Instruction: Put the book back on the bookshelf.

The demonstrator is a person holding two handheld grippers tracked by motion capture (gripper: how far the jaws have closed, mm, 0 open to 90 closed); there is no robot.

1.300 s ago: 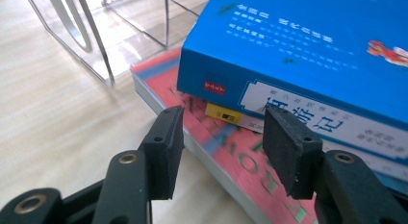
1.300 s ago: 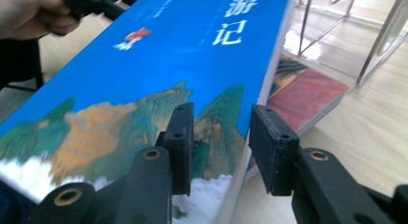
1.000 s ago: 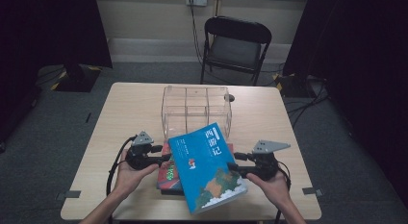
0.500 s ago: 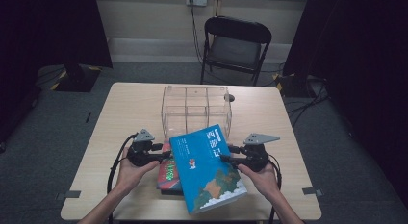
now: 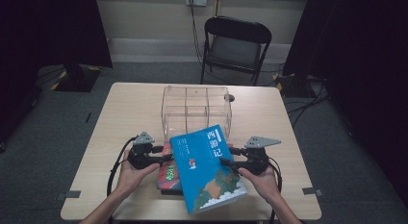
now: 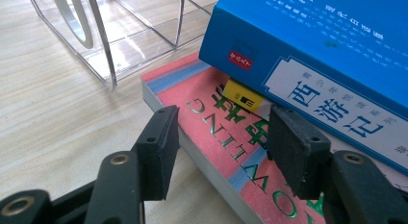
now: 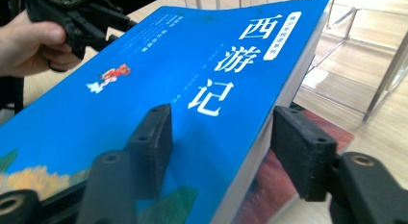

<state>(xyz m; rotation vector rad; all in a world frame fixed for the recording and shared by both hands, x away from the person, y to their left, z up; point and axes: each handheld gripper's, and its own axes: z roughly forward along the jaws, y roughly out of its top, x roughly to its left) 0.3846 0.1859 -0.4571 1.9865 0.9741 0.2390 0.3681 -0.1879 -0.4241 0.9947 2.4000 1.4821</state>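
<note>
The blue book [image 5: 208, 168] sits low in the centre of the high view, tilted, its near end lifted over the surface [image 5: 130, 108] and its spine edge resting on the pink book [image 6: 226, 137] beneath. My right gripper [image 5: 230, 155] straddles the blue book's page edge, one pad above the cover and one beside the page block. Its jaws have just been opening, and in the right gripper view I see a gap at the outer pad, so I read them as spread around the edge rather than pinching it. My left gripper [image 5: 166, 156] is likewise spread across the pink book's edge, its jaws having just opened a little, with no pad pressing.

My worry is that the blue book is thick, with a glossy soft cover that already bows. With loose jaws it could slide off the pink book's slick cover and slap down, or nudge the clear acrylic organizer [image 5: 196, 111] just behind it. That organizer is thin-walled, with upright dividers, and looks light enough to skid on the pale wood-grain surface. A pinch near one corner could also let the pages fan and sag.
</note>
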